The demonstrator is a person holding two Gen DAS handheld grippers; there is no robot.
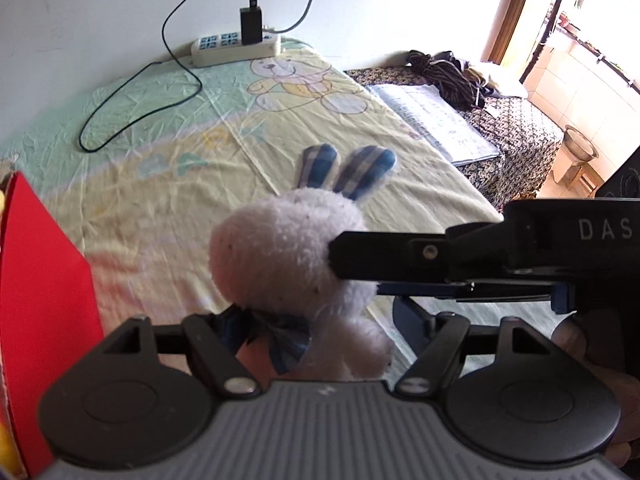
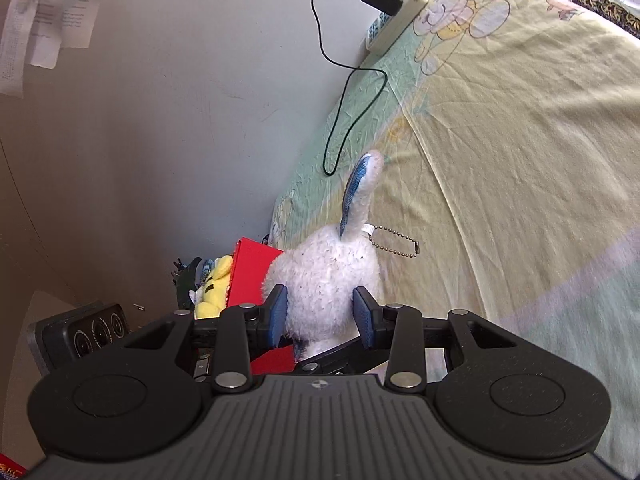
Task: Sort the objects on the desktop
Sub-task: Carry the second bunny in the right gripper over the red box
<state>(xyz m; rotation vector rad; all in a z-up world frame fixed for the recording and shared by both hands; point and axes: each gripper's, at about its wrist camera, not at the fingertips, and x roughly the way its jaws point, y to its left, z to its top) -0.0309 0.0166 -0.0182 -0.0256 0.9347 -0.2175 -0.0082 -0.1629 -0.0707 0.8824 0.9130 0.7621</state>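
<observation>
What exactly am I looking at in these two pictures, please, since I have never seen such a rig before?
These are two hand-held grippers, each carrying a fisheye camera that looks forward along its two fingers; a person holds one in each hand. The dark ribbed shape at the bottom of each picture is the tool itself. In the right wrist view, the right gripper squeezes a fluffy white toy rabbit with blue checked ears between its blue pads. In the left wrist view, the same rabbit sits just ahead of the left gripper, whose fingers appear spread. Beneath is a yellow-green cartoon bedsheet with a white power strip. A red box stands on the left.
</observation>
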